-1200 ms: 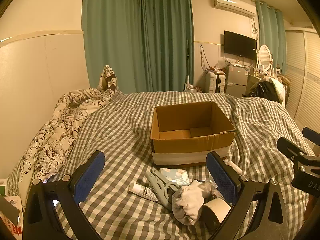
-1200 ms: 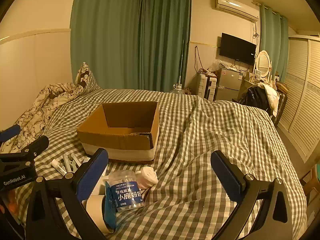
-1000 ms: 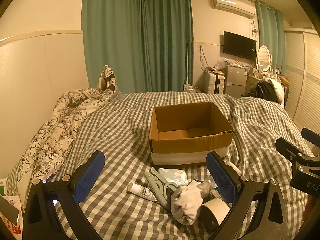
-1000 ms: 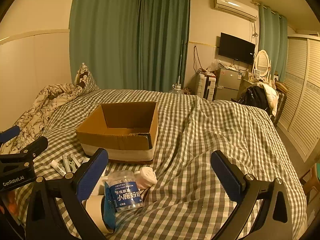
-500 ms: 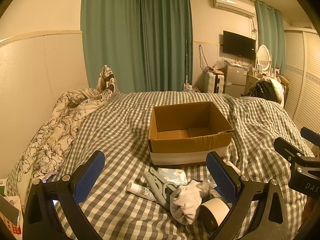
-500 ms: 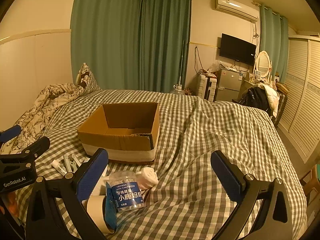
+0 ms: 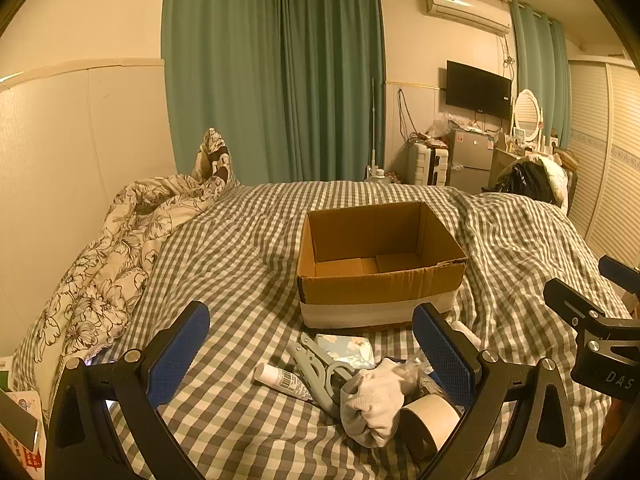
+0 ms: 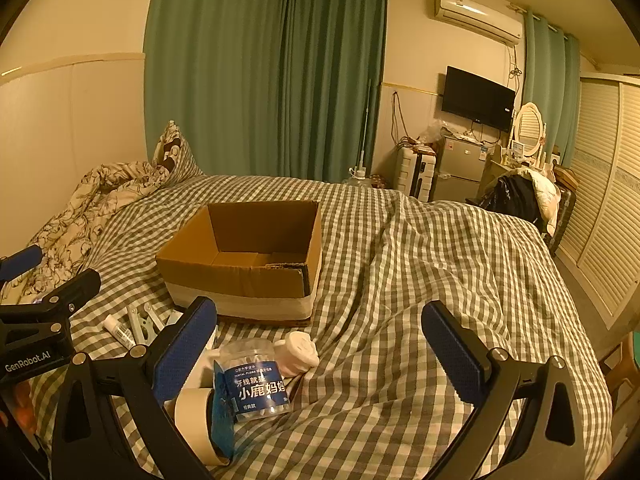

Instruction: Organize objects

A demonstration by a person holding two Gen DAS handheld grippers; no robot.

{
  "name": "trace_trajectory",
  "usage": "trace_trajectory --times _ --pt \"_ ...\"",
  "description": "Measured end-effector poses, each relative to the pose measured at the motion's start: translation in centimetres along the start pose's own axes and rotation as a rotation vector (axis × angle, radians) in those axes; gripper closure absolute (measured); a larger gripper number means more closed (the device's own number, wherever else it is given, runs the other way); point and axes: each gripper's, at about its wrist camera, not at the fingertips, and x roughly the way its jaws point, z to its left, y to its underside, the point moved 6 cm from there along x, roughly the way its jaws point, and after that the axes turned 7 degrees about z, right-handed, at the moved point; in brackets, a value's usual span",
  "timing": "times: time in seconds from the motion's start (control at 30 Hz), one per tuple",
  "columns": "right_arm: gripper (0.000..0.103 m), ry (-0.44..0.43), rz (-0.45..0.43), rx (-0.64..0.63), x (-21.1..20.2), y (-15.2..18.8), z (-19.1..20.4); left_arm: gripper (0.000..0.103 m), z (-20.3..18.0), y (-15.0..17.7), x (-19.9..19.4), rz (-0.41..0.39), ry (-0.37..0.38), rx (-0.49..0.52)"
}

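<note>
Cardboard box (image 7: 380,264) is sitting open and looking empty on the checked bed (image 7: 240,256), a little beyond the clutter I am meant to sort. Since a second ago almost nothing is changing: both views are drifting only slightly and no item is shifting, so I am judging the sorting as not yet begun.

I am holding the left hand-held gripper (image 7: 316,354) spread wide with nothing between its pads, hovering over the near pile. In that pile I am seeing a small white tube (image 7: 282,380), a grey clip (image 7: 320,372), a floral packet (image 7: 344,350), a bunched white sock (image 7: 374,398) and a tape roll (image 7: 428,426), all crowded together and partly overlapping.

I am keeping the right hand-held gripper (image 8: 320,350) equally wide apart and empty. Ahead of it a clear floss jar (image 8: 256,380) with a blue label is lying on its side, touching a pale pink piece (image 8: 298,352) I cannot identify.

Reading this as the pause before a first pick. The jar looks the easiest start for the right side; the sock is draping over its neighbours and may drag them along
</note>
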Motion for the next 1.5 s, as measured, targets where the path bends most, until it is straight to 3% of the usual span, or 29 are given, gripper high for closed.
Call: trace_trajectory --times 0.97,1.37,1.5 --pt "0.0 -0.007 0.007 -0.038 -0.4 0.1 0.6 0.0 -0.4 0.7 0.1 0.023 0.016 0.034" --pt "0.0 -0.003 0.158 -0.089 2.6 3.7 0.9 0.001 -1.1 5.0 4.6 0.227 0.055 0.09" --pt "0.0 -0.001 0.204 -0.107 3.8 5.2 1.0 0.015 -2.2 7.2 7.0 0.317 0.077 0.129"
